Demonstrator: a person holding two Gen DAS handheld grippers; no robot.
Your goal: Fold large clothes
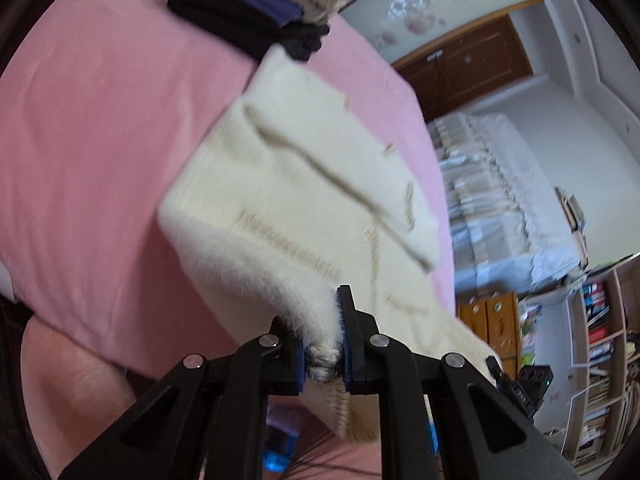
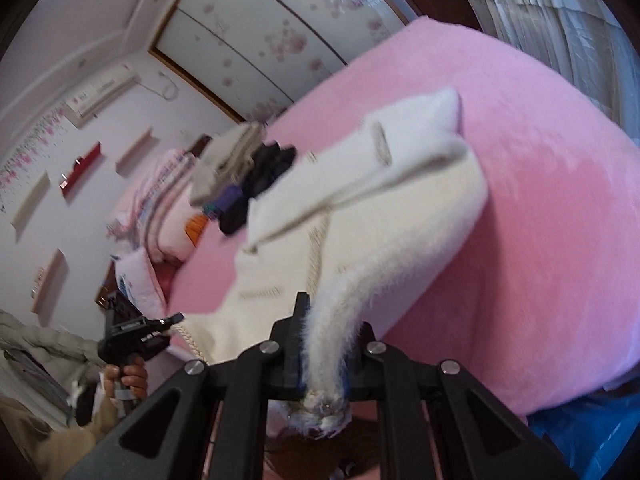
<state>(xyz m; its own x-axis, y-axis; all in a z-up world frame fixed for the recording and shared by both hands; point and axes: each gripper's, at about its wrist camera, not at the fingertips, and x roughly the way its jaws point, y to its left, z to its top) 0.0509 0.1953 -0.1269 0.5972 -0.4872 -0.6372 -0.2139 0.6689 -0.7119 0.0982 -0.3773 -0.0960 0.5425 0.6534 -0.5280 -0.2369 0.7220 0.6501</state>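
Left gripper [image 1: 325,344] jaws clamp cream sweater [image 1: 304,184] hem; right gripper [image 2: 325,354] pinches opposite corner.

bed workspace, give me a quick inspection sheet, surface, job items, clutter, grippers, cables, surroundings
surface: pink bedsheet, mostly bare.
job's things: fluffy cream sweater partly folded, near edge lifted off the bed.
clutter: stack of folded clothes at the far end; pillows beyond it.
grippers: left gripper shut on the sweater's hem; right gripper shut on another part of that edge; a hand holds the left gripper's handle.
cables: nothing seen.
surroundings: wardrobe with flower-print doors, air conditioner, curtains, bookshelf.
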